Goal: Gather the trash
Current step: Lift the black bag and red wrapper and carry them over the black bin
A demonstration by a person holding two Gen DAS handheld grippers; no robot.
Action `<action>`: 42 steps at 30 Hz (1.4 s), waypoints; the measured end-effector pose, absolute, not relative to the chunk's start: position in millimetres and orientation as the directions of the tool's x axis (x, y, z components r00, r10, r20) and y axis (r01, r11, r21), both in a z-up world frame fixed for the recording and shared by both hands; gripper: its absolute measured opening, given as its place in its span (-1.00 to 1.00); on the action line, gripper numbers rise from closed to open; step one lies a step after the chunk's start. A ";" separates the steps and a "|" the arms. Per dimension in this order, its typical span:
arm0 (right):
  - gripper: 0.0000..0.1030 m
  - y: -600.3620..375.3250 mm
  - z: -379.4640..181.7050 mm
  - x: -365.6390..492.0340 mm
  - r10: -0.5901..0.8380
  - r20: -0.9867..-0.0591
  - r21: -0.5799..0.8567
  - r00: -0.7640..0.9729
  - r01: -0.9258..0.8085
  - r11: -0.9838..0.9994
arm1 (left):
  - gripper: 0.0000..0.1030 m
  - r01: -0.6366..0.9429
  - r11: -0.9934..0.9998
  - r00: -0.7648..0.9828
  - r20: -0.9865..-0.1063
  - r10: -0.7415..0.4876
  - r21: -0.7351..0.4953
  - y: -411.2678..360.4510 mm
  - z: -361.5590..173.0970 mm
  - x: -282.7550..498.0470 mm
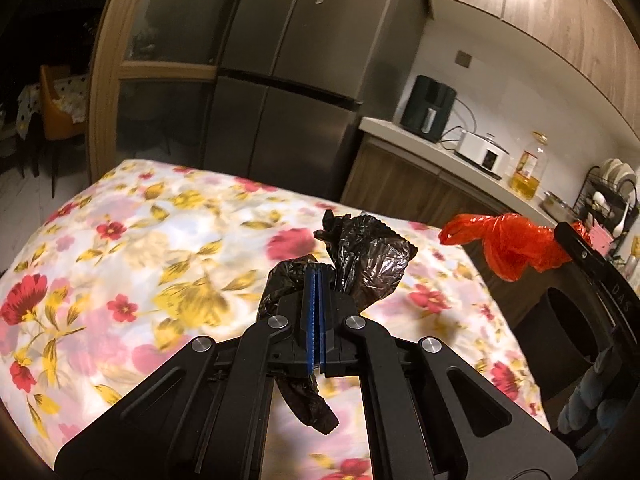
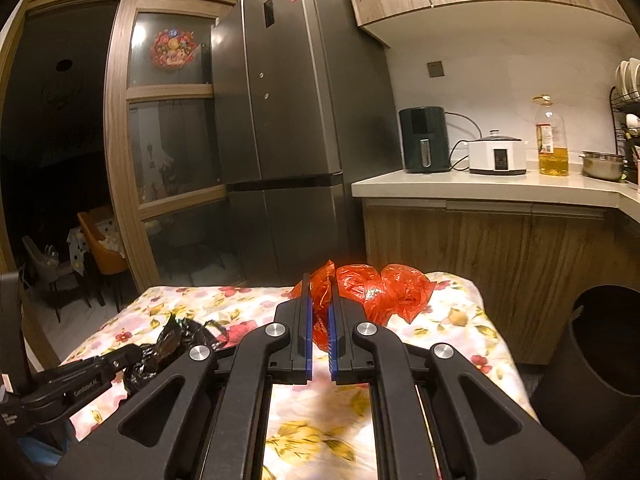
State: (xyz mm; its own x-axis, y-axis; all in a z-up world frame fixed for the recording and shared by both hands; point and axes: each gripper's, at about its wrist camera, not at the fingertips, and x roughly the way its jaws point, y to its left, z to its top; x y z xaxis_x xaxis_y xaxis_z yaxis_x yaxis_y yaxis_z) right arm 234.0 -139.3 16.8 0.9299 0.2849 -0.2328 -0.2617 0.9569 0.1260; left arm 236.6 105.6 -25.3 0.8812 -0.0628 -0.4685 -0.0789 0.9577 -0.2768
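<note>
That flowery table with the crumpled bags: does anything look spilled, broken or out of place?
Nothing is spilled or broken. The oddities are the trash itself: a crumpled black bag pinched in the left hand-held gripper and a red bag held in the right hand-held gripper, both over the floral tablecloth. A black bin stands beside the table.

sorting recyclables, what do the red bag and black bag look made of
Red bag: thin glossy plastic film, probably; it crinkles and light shines through it. Black bag: thin shiny plastic film too, going by its creases and glints.
</note>
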 end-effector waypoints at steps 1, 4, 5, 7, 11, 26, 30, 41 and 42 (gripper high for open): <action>-0.87 -145.5 18.7 230.4 0.275 -0.227 0.123 0.934 -0.253 0.960 | -1.00 -0.070 0.959 0.883 -0.465 -0.068 -0.274 98.5 -21.9 237.4; -0.87 -159.9 22.3 223.1 0.254 -0.221 0.122 0.942 -0.232 0.965 | -1.00 -0.038 0.963 0.884 -0.458 -0.092 -0.266 77.2 -14.2 239.8; -0.87 -165.7 23.4 220.6 0.245 -0.218 0.121 0.945 -0.223 0.967 | -1.00 -0.026 0.965 0.885 -0.455 -0.099 -0.260 69.0 -11.8 240.8; -0.87 -178.1 25.9 216.8 0.226 -0.213 0.122 0.950 -0.204 0.971 | -1.00 -0.003 0.969 0.886 -0.450 -0.112 -0.245 52.8 -6.8 242.6; -0.87 -203.1 29.4 208.2 0.188 -0.203 0.125 0.961 -0.165 0.978 | -1.00 0.047 0.972 0.885 -0.441 -0.148 -0.232 22.2 1.5 246.3; -0.87 -316.0 38.1 179.8 -0.023 -0.160 0.162 0.987 0.049 0.986 | -1.00 0.292 0.938 0.854 -0.391 -0.343 -0.185 -123.2 30.5 259.1; -0.87 -352.1 38.2 176.0 -0.098 -0.158 0.186 0.983 0.127 0.974 | -1.00 0.367 0.910 0.828 -0.378 -0.414 -0.193 -167.0 32.9 264.8; -0.87 -417.9 30.5 179.2 -0.203 -0.184 0.227 0.962 0.242 0.943 | -1.00 0.489 0.853 0.766 -0.378 -0.520 -0.182 -259.8 22.0 282.8; -0.87 -421.6 28.6 182.1 -0.203 -0.191 0.230 0.960 0.245 0.942 | -1.00 0.495 0.849 0.761 -0.379 -0.526 -0.183 -264.1 20.3 285.1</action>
State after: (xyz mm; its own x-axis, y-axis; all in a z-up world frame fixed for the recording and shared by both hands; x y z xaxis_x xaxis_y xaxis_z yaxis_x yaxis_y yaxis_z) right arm 182.1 -421.6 28.6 0.9604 -0.2030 -0.1910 0.2448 0.9420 0.2296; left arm 285.1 -264.1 20.4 0.7613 -0.5258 -0.3793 0.4951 0.8492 -0.1835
